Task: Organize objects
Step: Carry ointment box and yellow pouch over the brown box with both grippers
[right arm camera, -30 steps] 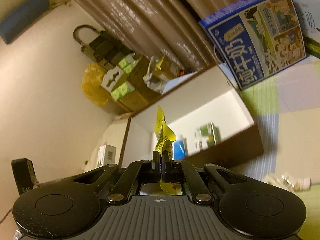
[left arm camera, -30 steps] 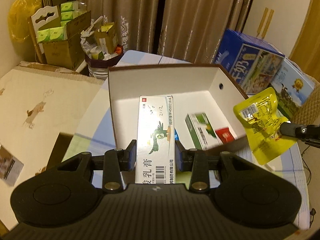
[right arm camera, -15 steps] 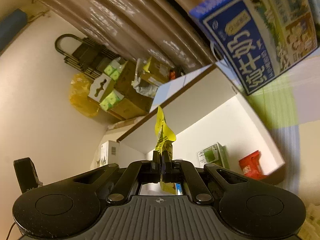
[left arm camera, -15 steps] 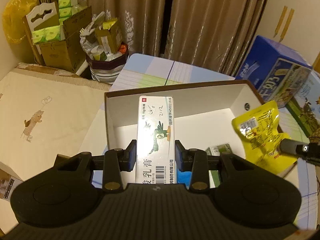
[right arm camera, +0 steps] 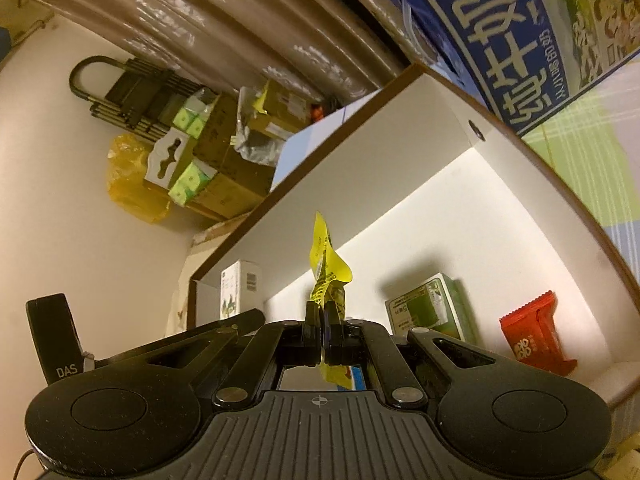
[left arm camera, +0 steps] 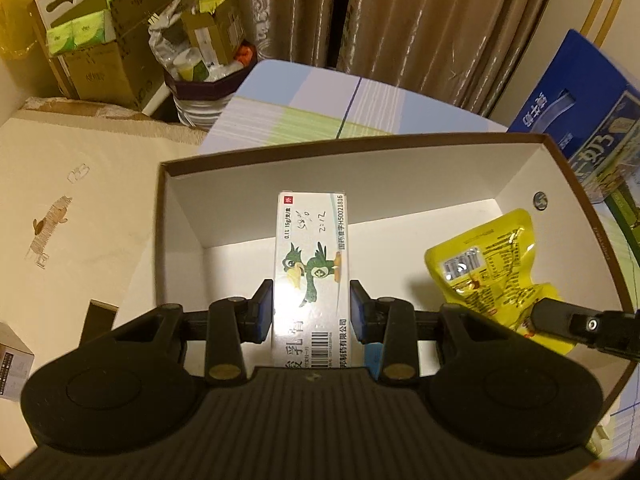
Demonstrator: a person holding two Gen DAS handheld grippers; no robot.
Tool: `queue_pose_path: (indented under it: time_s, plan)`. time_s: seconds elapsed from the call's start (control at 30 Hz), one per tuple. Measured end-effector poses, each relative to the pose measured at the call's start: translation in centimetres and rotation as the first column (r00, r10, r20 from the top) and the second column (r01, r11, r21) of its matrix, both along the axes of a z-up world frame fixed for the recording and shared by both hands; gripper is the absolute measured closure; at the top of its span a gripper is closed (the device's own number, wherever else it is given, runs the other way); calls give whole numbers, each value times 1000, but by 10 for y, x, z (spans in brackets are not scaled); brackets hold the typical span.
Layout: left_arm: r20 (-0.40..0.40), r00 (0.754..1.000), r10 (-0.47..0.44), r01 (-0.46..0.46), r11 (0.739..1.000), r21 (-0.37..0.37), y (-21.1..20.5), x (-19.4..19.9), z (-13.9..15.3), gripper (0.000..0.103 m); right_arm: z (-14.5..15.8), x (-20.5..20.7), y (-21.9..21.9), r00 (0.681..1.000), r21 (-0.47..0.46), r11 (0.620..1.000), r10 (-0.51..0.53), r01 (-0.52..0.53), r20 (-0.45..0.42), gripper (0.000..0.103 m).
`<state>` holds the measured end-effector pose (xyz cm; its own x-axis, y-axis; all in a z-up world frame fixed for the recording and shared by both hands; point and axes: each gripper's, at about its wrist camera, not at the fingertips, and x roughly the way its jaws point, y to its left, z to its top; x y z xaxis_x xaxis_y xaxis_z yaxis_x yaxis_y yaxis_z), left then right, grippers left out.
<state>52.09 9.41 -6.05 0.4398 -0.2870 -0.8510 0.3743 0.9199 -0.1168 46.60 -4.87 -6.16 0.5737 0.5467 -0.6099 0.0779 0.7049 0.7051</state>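
Leftmost in the left wrist view, cardboard cartons point(left arm camera: 100, 40) holding green packets stand against the wall, next to a bin point(left arm camera: 204, 92) packed with packaging. Beige bedding point(left arm camera: 72, 208) lies below them. At centre, the open box point(left arm camera: 176, 216), white inside with a brown rim, rests on the counter point(left arm camera: 320, 116), which carries a striped cloth. The left tongs point(left arm camera: 312, 312) are clamped on the ointment carton point(left arm camera: 312, 256), one pad pressing each long side. The carton is white with a green bird print and a barcode near its lower end, and it is held above the left-centre part of the box interior, its long axis pointing along the fingers. To the right, the yellow pouch point(left arm camera: 488, 268) hangs over the right part of the box, gripped at its lower edge by the right tongs point(left arm camera: 540, 316), which enter from the right edge. A blue milk carton case point(left arm camera: 580, 112) stands just beyond the box's right wall.

The right wrist view shows the right tongs point(right arm camera: 323, 336) closed tight on the yellow pouch point(right arm camera: 326, 268), seen edge-on and rising upright between the fingers. On the box floor to the right lie a green carton point(right arm camera: 428, 308) and, farther right, a red packet point(right arm camera: 536, 336), apart from each other. The blue milk carton case point(right arm camera: 520, 40) fills the upper right corner.
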Motion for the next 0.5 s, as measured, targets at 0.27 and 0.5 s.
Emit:
queue_pose_path:
  time_s: [0.27,0.5]
  plan:
    - [-5,1000,-12,12,1000,6,-10,7,-8,52,-6,11,-2,1000,17,1000,-4,4,-16,103]
    - [-2,1000,-18,18,1000,-7,-5,5,-4,48,-7,15,-4,1000,77,997,-19,19,8,103]
